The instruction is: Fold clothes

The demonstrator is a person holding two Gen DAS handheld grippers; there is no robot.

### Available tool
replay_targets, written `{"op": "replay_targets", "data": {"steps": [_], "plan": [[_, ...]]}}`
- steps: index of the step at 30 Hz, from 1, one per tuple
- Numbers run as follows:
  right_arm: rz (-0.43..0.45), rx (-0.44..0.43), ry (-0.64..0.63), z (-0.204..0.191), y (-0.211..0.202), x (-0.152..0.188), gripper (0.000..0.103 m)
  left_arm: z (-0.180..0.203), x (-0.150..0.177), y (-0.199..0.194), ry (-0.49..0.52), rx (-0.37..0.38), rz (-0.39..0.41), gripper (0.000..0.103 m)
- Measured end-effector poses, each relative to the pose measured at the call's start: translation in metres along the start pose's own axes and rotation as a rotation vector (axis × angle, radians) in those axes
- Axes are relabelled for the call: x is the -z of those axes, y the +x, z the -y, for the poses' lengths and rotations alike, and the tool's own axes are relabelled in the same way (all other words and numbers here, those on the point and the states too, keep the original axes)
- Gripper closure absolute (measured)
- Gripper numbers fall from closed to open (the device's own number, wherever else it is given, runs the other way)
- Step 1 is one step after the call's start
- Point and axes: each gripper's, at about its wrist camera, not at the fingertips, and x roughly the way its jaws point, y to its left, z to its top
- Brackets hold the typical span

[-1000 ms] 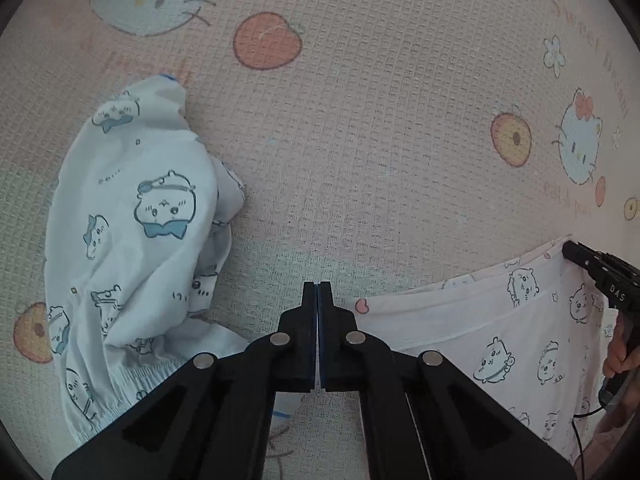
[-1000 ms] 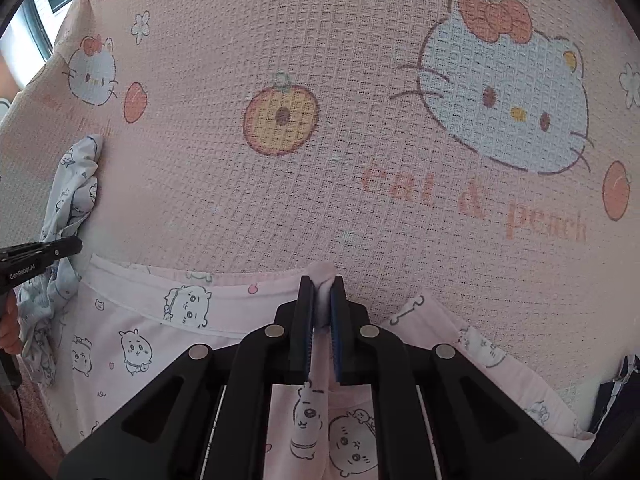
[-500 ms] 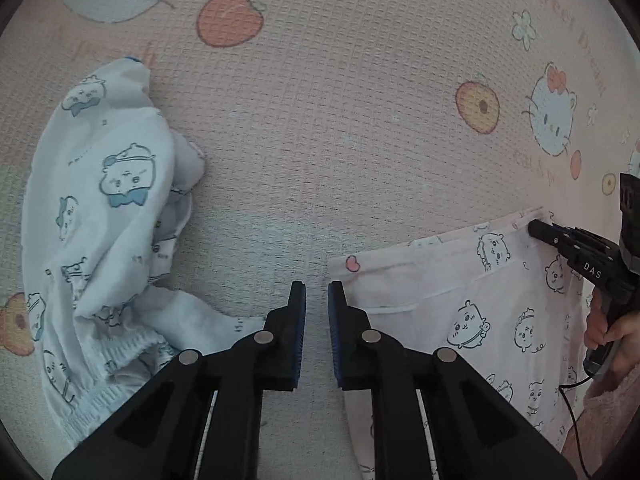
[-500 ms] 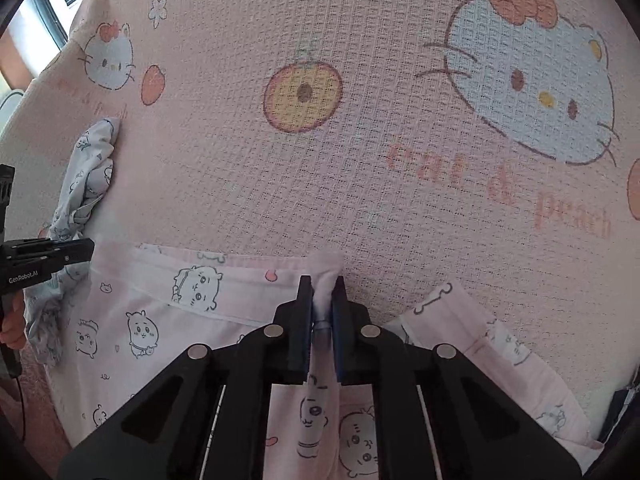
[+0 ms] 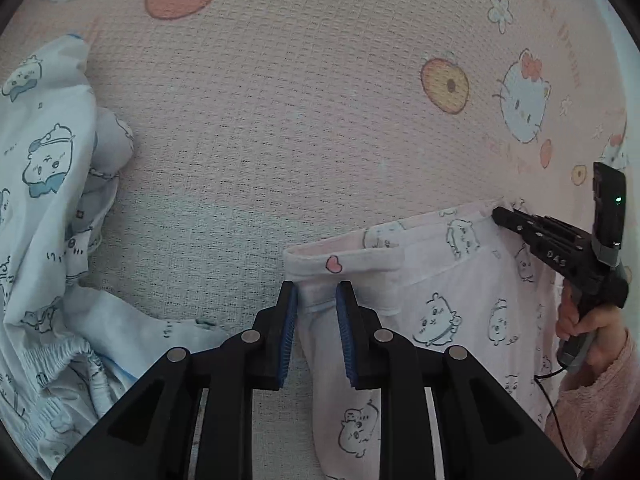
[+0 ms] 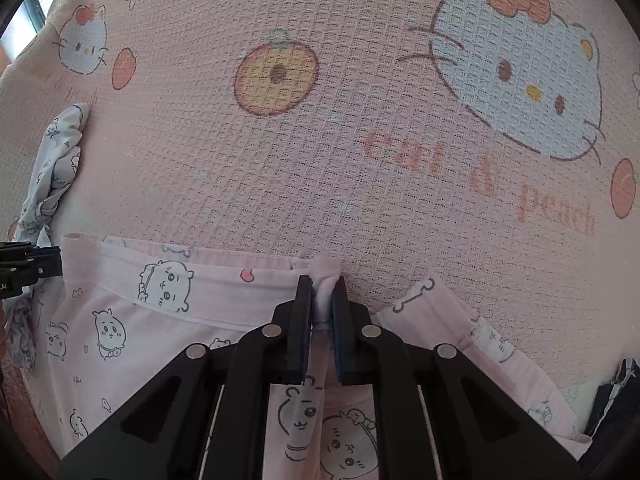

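Pink garment (image 5: 452,300) corner between parted left claw (image 5: 316,300) | right claw (image 6: 321,300) pinching its hem

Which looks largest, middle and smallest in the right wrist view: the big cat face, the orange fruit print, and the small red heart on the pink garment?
1. Big cat face
2. Orange fruit print
3. Small red heart on the pink garment

The heart lies nearest the camera, yet looks clearly smallest.
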Motion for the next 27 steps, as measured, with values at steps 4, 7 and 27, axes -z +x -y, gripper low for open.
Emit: {"op": "replay_targets", "data": {"steps": [4, 7, 27], "plan": [[0.001, -0.018, 0.027, -0.006, 0.008, -0.006, 0.095, 0.018, -0.002, 0.005, 0.026, -0.060, 0.033, 0.081], [0.006, -0.014, 0.025, -0.003, 0.004, -0.002, 0.095, 0.031, -0.003, 0.009, 0.045, -0.104, 0.058, 0.097], [0.113, -0.138, 0.154, 0.039, -0.038, 0.008, 0.074, 0.012, -0.005, -0.007, -0.002, 0.001, 0.122, 0.092]]}}
